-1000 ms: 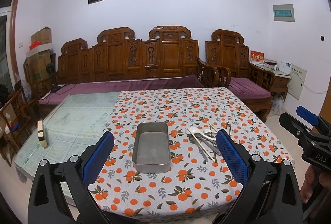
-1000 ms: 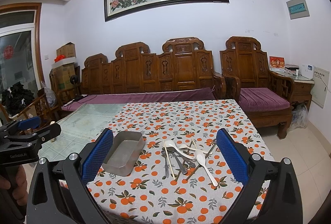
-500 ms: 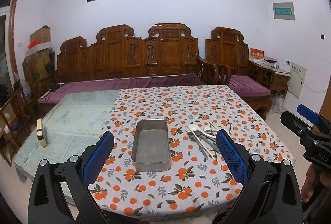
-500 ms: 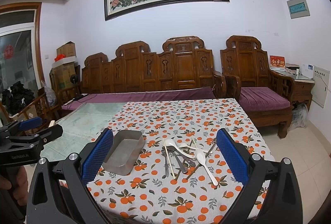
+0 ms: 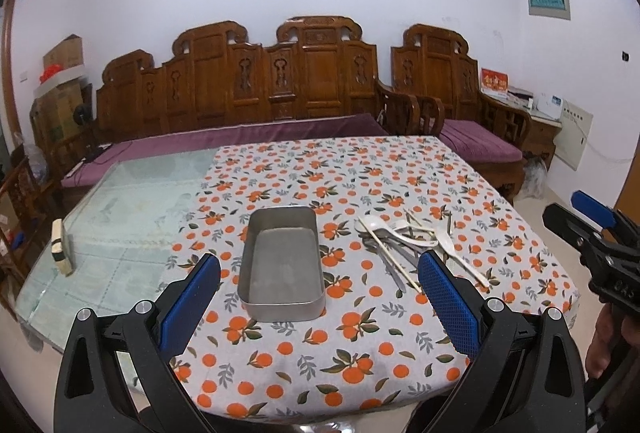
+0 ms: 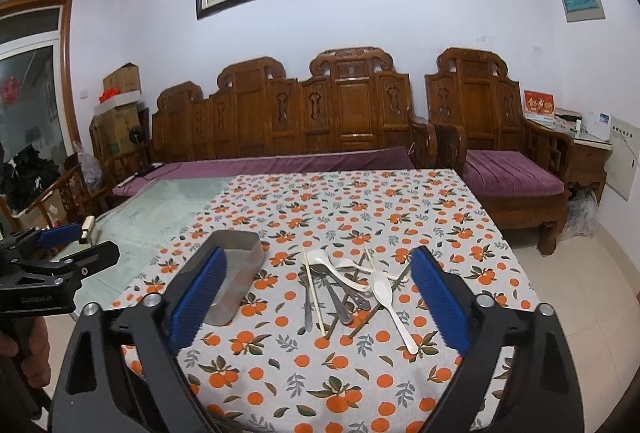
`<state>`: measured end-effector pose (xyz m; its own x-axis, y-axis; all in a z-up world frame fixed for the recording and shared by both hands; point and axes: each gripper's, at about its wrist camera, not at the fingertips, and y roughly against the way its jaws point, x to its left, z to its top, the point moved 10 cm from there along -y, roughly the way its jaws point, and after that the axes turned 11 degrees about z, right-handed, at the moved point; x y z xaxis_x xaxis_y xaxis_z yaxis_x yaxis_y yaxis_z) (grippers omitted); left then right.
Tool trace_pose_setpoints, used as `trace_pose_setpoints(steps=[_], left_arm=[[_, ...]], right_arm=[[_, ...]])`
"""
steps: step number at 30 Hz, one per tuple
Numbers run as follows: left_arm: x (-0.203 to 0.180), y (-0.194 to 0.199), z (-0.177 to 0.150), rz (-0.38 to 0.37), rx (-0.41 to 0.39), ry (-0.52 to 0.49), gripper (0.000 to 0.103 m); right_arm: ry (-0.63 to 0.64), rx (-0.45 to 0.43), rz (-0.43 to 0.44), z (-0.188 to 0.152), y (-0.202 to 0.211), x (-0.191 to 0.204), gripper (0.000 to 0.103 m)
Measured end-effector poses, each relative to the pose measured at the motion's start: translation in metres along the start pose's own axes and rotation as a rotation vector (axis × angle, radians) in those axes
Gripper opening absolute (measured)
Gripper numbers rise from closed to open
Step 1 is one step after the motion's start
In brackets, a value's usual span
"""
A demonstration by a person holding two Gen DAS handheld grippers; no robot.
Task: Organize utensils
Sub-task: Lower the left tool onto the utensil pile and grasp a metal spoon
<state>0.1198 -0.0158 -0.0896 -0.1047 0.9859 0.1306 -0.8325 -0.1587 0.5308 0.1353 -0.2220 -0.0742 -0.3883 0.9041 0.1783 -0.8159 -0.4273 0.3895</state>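
Utensils [image 6: 348, 285] lie heaped on the orange-print cloth [image 6: 360, 209], just right of the empty metal tray [image 5: 282, 265]. My left gripper [image 5: 318, 279] is spread wide; my right gripper [image 6: 318, 287] is closing, nothing between its pads.

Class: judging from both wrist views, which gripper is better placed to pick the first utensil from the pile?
Probably the right gripper: the utensil pile lies between its closing, empty fingers, while the left gripper faces the metal tray.
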Motion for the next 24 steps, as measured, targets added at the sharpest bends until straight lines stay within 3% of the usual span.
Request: trace_pose_setpoints(steps=[9, 19, 24], left_arm=[[-0.018, -0.041, -0.004, -0.029, 0.048, -0.038, 0.095], [-0.044, -0.092, -0.011, -0.074, 0.109, -0.075, 0.095], [-0.058, -0.116, -0.017, -0.09, 0.143, -0.097, 0.095]], right_arm=[[-0.008, 0.051, 0.035, -0.008, -0.05, -0.029, 0.071], [-0.023, 0.2, 0.04, -0.033, -0.126, -0.086, 0.048], [-0.041, 0.296, 0.017, -0.063, -0.164, -0.121, 0.042]])
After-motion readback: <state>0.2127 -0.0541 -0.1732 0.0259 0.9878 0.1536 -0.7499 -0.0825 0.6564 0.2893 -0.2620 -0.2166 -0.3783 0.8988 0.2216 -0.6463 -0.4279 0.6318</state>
